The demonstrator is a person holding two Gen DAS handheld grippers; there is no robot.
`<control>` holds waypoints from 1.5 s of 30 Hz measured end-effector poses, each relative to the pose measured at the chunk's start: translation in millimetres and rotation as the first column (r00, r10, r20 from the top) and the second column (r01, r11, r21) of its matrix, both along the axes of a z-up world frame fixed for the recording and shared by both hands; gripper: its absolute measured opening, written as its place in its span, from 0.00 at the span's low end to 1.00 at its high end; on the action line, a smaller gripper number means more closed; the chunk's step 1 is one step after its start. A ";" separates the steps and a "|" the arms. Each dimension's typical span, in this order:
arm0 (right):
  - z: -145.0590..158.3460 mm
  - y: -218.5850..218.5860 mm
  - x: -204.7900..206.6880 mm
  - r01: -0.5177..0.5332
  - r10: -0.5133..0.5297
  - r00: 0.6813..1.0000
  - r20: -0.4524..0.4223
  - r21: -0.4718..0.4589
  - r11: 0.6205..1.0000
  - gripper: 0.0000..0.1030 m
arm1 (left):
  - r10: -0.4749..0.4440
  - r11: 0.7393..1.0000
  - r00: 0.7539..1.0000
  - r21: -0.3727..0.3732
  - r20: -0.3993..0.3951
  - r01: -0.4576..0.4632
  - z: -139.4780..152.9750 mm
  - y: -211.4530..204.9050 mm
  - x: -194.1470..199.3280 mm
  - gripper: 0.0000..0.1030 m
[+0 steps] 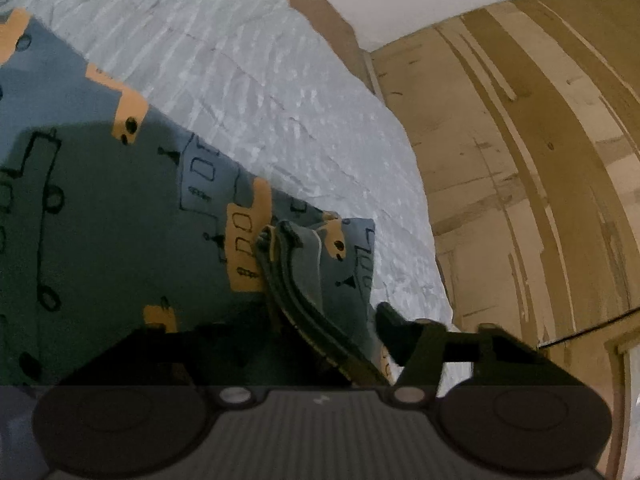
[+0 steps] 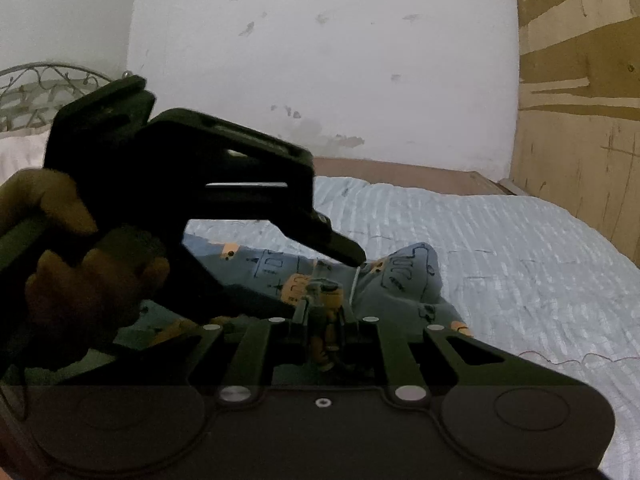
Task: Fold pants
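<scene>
Soft printed cloth pants (image 1: 120, 208), matt

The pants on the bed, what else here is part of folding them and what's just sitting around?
Part of the job:
pants, blue with orange print
right gripper, clamped on a bunch of the fabric
left gripper, at the cloth's edge
bedspread they lie on

Just there:
metal headboard
wooden cabinet
white wall
</scene>
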State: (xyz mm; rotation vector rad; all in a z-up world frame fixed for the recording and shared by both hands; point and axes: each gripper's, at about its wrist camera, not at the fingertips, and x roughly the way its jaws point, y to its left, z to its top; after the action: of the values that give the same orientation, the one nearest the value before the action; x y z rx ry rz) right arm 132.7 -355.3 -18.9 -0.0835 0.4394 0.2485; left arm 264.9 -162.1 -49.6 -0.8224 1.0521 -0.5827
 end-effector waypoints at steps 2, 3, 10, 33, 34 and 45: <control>-1.6 -0.8 -3.2 0.000 0.000 1.000 0.001 -0.006 1.000 0.14 | 0.009 1.000 1.000 0.014 -0.009 -0.009 -1.5 -2.8 1.4 0.37; -2.3 -0.1 -3.5 0.000 0.000 1.000 0.002 -0.010 1.000 0.14 | 0.014 1.000 1.000 0.023 -0.006 -0.014 -1.9 -4.0 1.5 0.29; -3.0 3.0 -3.1 0.002 -0.002 1.000 0.005 -0.024 1.000 0.14 | 0.031 0.997 0.998 0.066 0.052 -0.034 3.9 -7.3 -1.0 0.12; 38.3 67.7 -27.6 -0.157 0.154 0.984 0.094 0.024 0.987 0.14 | 0.128 0.951 0.967 0.249 0.222 -0.183 86.5 72.3 -50.9 0.10; 39.1 72.6 -29.3 -0.172 0.169 0.981 0.094 0.025 0.985 0.14 | 0.135 0.948 0.965 0.254 0.223 -0.192 87.5 77.5 -53.0 0.10; 31.1 115.3 -30.9 -0.294 0.293 0.955 0.038 -0.003 0.956 0.14 | 0.210 0.922 0.960 0.290 0.187 -0.258 68.9 132.7 -70.8 0.10</control>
State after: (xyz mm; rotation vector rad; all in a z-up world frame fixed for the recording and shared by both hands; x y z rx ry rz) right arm 101.8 -240.0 12.2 -0.1507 0.3882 0.5398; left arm 194.1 -29.4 19.3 -0.6031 0.8612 -0.2597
